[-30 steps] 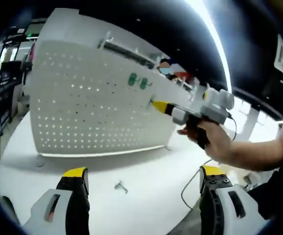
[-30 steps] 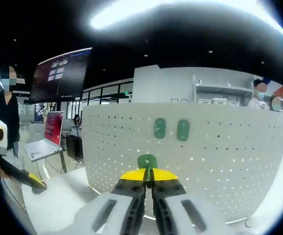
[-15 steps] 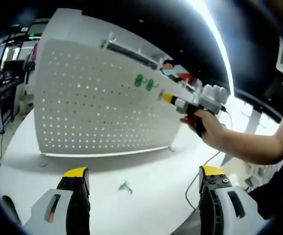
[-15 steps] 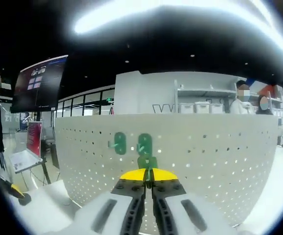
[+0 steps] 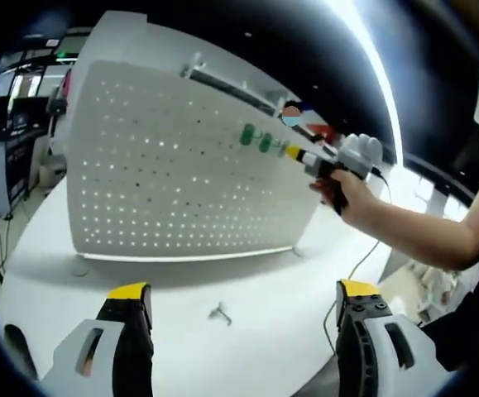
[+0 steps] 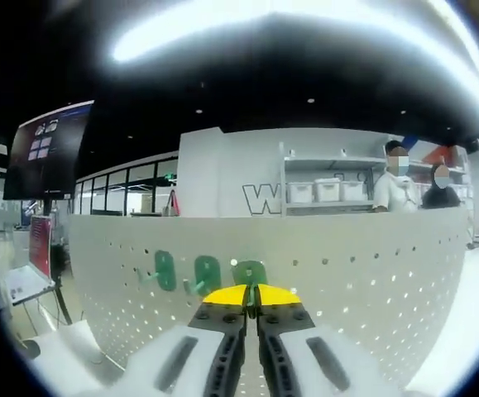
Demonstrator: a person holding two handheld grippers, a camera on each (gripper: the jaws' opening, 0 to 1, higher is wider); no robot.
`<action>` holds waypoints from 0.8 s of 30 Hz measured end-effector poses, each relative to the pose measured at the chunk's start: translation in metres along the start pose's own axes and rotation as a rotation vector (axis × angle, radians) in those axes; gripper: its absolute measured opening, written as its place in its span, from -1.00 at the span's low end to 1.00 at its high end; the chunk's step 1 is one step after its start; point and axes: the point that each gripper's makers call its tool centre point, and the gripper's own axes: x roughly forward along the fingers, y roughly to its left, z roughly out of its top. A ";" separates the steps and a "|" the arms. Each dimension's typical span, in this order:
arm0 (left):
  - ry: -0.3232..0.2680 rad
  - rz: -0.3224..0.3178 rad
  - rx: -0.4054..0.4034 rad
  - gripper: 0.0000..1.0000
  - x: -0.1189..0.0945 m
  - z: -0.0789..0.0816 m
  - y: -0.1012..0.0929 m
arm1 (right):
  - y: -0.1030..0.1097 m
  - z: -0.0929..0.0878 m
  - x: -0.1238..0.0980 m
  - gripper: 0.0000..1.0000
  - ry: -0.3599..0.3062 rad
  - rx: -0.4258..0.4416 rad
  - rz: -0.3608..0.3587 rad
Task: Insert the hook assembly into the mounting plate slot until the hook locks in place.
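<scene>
The white pegboard mounting plate point(image 5: 181, 165) stands upright on the white table point(image 5: 98, 281). Two green hooks point(image 5: 256, 138) hang near its upper edge. In the left gripper view, my right gripper point(image 5: 293, 153) is pressed to the board just right of them, with a hand point(image 5: 347, 190) behind it. In the right gripper view, my right gripper point(image 6: 253, 294) is shut on a third green hook point(image 6: 249, 271), which sits against the plate point(image 6: 363, 273) beside the two mounted hooks point(image 6: 185, 273). My left gripper point(image 5: 243, 291) is open low over the table, holding nothing.
A small metal hook point(image 5: 219, 313) lies on the table in front of the board. A cable point(image 5: 359, 260) trails off the table edge at the right. Beyond the board are a shelf with bins point(image 6: 322, 190), two people point(image 6: 413, 178) and a dark screen point(image 6: 45, 149).
My right gripper has carried the green hook up and along the board, until it sits against the plate next to the two mounted hooks. The left gripper stays open.
</scene>
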 end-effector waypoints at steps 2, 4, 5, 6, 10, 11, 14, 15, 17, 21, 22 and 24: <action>0.001 0.000 -0.005 0.86 0.000 -0.001 0.000 | -0.002 0.000 0.003 -1.00 -0.001 0.006 -0.011; 0.004 0.000 -0.007 0.84 0.001 -0.002 0.001 | -0.004 0.000 0.005 -1.00 0.004 0.021 -0.019; 0.006 0.001 -0.007 0.84 0.001 -0.002 0.001 | -0.005 0.000 0.005 -1.00 0.004 0.024 -0.024; 0.006 0.000 -0.009 0.84 0.000 -0.003 0.001 | -0.007 0.000 0.006 -1.00 0.006 0.031 -0.030; -0.002 -0.002 -0.029 0.83 -0.001 0.000 0.002 | -0.007 0.000 0.006 -1.00 0.012 0.035 -0.033; -0.003 0.003 -0.019 0.82 -0.002 0.001 0.004 | -0.006 0.001 0.006 -1.00 0.009 0.037 -0.035; -0.004 0.007 -0.021 0.81 -0.002 0.002 0.006 | -0.006 0.001 0.006 -1.00 0.007 0.035 -0.039; -0.004 0.008 -0.022 0.80 -0.003 0.002 0.006 | -0.006 0.001 0.006 -1.00 0.006 0.035 -0.043; -0.003 0.011 -0.021 0.79 -0.003 0.002 0.007 | -0.006 0.001 0.007 -1.00 0.007 0.036 -0.047; -0.003 0.012 -0.023 0.78 -0.005 0.001 0.008 | -0.006 0.000 0.007 -1.00 -0.002 0.041 -0.054; -0.003 0.014 -0.023 0.77 -0.005 0.001 0.008 | -0.006 -0.001 0.007 -1.00 -0.004 0.042 -0.055; -0.003 0.017 -0.024 0.77 -0.006 0.001 0.009 | -0.005 -0.004 0.008 -1.00 0.001 0.040 -0.063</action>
